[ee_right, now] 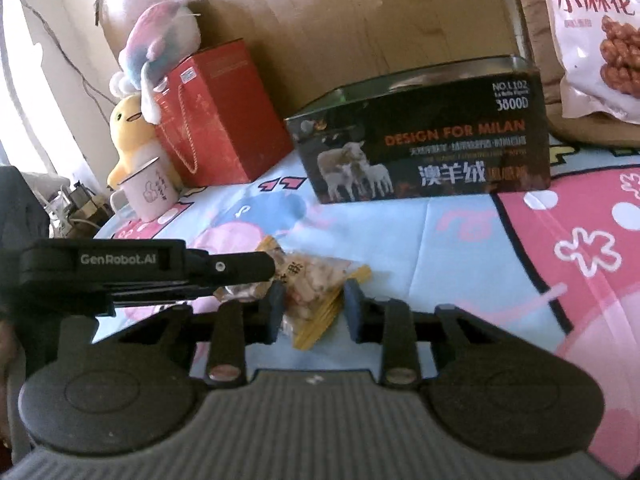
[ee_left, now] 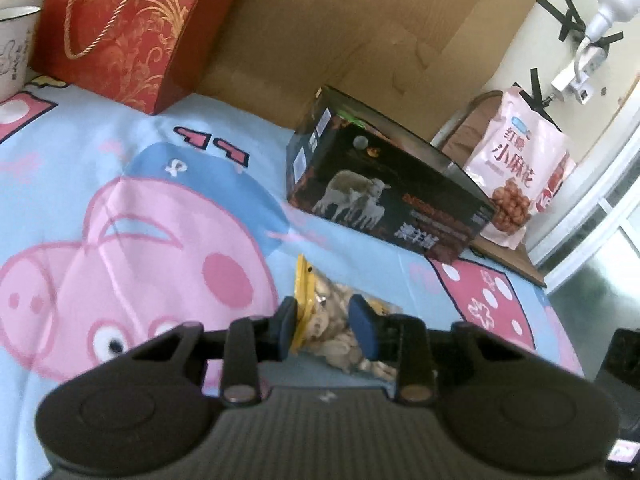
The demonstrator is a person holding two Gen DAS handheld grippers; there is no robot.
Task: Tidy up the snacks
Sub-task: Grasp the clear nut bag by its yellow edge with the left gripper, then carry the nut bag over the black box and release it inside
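Note:
A clear snack bag with yellow edges (ee_left: 332, 320) lies on the cartoon pig cloth (ee_left: 120, 208). My left gripper (ee_left: 326, 330) has its blue pads on both sides of one end of the bag. My right gripper (ee_right: 314, 308) has its pads around the other end of the same bag (ee_right: 312, 284); the jaws look closed against it. The left gripper's arm (ee_right: 160, 268) shows at the left of the right wrist view. An open black box with sheep printed on it (ee_left: 384, 184) (ee_right: 424, 140) stands beyond the bag. A pink snack bag (ee_left: 520, 168) (ee_right: 592, 36) leans behind the box.
A red gift bag (ee_left: 128, 28) (ee_right: 216, 120) stands at the back. A white mug (ee_right: 148, 194) (ee_left: 14, 48) and plush toys (ee_right: 136, 80) are beside it. A cardboard sheet (ee_left: 340, 20) lines the rear. The table edge (ee_left: 540, 280) drops off at the right.

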